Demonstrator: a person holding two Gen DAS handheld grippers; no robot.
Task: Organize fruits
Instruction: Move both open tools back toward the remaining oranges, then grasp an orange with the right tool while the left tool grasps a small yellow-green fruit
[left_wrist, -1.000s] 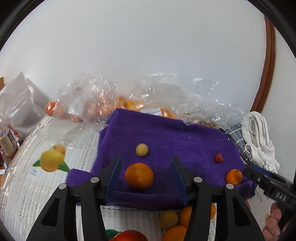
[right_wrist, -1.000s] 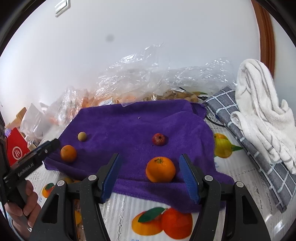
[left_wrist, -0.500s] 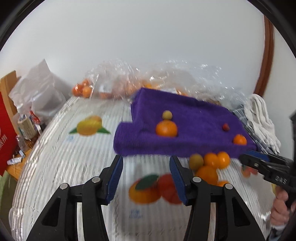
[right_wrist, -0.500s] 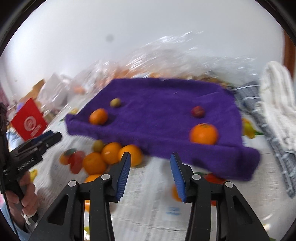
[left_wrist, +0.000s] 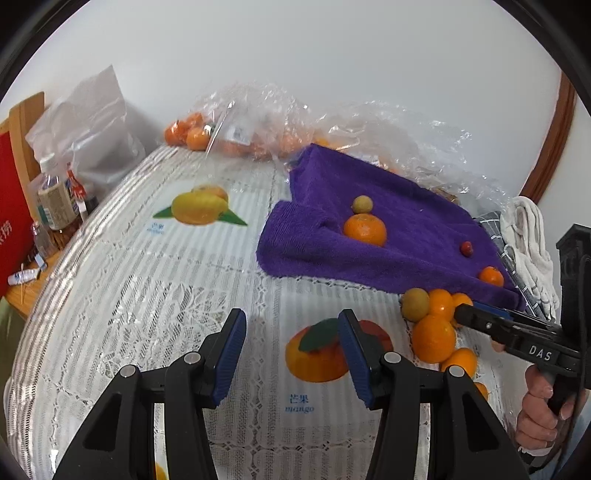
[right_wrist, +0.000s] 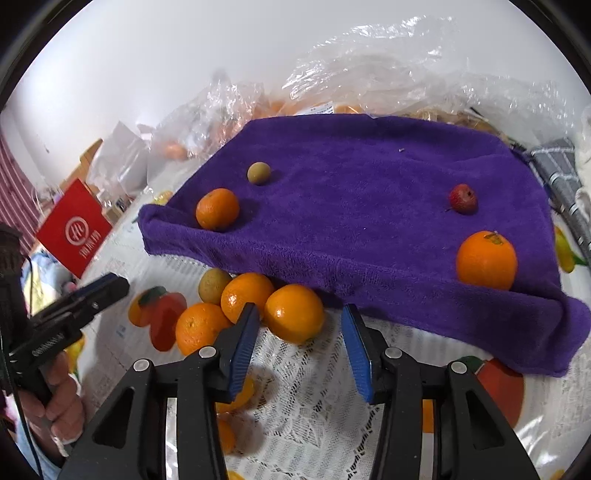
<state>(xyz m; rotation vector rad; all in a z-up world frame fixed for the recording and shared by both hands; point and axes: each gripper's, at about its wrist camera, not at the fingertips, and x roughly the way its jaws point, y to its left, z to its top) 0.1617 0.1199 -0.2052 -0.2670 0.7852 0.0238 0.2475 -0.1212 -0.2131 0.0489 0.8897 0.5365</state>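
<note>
Our right gripper (right_wrist: 299, 345), jaws just narrowed and empty, straddles an orange (right_wrist: 294, 312) piled beside the purple towel (right_wrist: 369, 192) near the desk's front edge. Closing off-centre could roll it into neighbours. Our left gripper (left_wrist: 291, 354) hangs part-open, empty.

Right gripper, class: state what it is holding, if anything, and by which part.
Nothing is held. The right gripper is open, its jaws having just been closing with nothing between them; the nearest orange lies just beyond its tips, untouched.
</note>
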